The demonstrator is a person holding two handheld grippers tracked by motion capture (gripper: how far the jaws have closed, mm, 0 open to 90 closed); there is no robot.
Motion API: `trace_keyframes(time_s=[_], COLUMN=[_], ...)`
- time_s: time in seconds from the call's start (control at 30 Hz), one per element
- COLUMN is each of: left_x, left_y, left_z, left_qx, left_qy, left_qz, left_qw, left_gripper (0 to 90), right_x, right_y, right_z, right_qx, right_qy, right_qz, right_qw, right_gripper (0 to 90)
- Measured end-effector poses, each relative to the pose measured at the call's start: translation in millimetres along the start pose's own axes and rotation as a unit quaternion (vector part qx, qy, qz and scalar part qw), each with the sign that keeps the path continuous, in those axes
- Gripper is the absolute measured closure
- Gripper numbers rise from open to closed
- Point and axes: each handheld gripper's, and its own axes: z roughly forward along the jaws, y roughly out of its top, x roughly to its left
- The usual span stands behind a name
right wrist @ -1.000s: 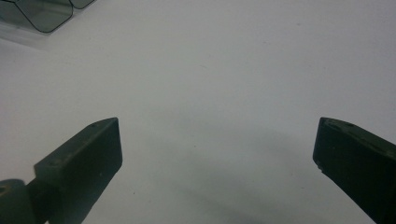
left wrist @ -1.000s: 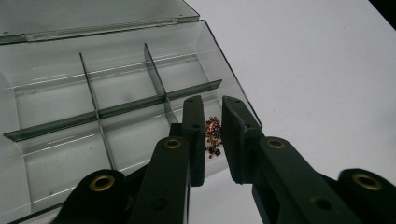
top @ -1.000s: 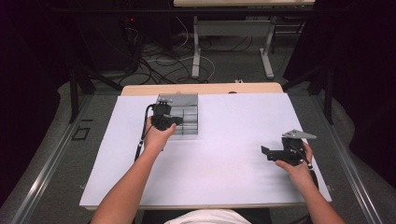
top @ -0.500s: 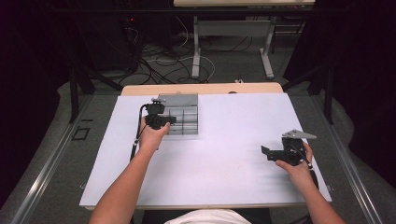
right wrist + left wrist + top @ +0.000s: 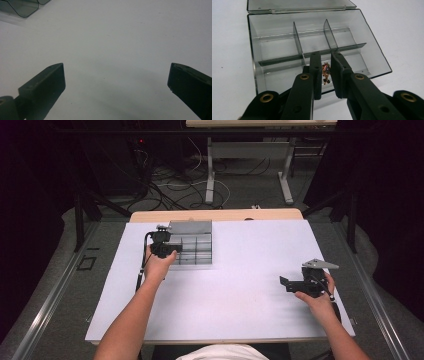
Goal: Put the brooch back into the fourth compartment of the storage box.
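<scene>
A clear grey plastic organiser box (image 5: 196, 251) lies open on the white table, its lid (image 5: 190, 226) folded back at the far side. In the left gripper view, dividers split the box (image 5: 372, 47) into several empty compartments. My left gripper (image 5: 325, 56) hovers over the box's near middle compartment, shut on a small gold trinket with purple beads (image 5: 326, 71). In the high view, the left gripper (image 5: 175, 249) is at the box's left edge. My right gripper (image 5: 284, 284) rests low at the table's right with its jaws wide open (image 5: 115, 75) and nothing between them.
A white sheet (image 5: 240, 295) covers the table, with a strip of bare wood (image 5: 215, 215) along the far edge. A corner of the box (image 5: 20, 7) shows at the top left of the right gripper view. Cables and table legs (image 5: 210, 170) lie on the floor beyond.
My left hand has shifted a little to the left along the box, jaws still closed on the trinket. The right hand has stayed put.
</scene>
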Motion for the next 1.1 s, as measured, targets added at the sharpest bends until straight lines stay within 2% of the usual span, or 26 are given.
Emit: trace_keyframes(time_s=[0.33, 0.8, 1.1], left_x=[7.0, 17.0, 22.8], left_y=[-0.3, -0.2, -0.9], left_z=[5.2, 12.3, 19.3], left_qx=[0.003, 0.011, 0.018], left_qy=[0.013, 0.023, 0.037], left_qz=[-0.006, -0.015, -0.018], left_qw=[0.9999, 0.9996, 0.9990], left_gripper=[79.8, 79.8, 79.8], right_x=[-0.2, -0.7, -1.3], right_y=[-0.4, -0.4, -0.6], right_z=[0.5, 0.4, -0.6], right_qx=[-0.003, 0.000, -0.001], right_qy=[-0.004, 0.002, 0.004], right_qz=[0.003, 0.007, 0.005], right_qw=[1.0000, 1.0000, 1.0000], right_gripper=[1.0, 1.0, 1.0])
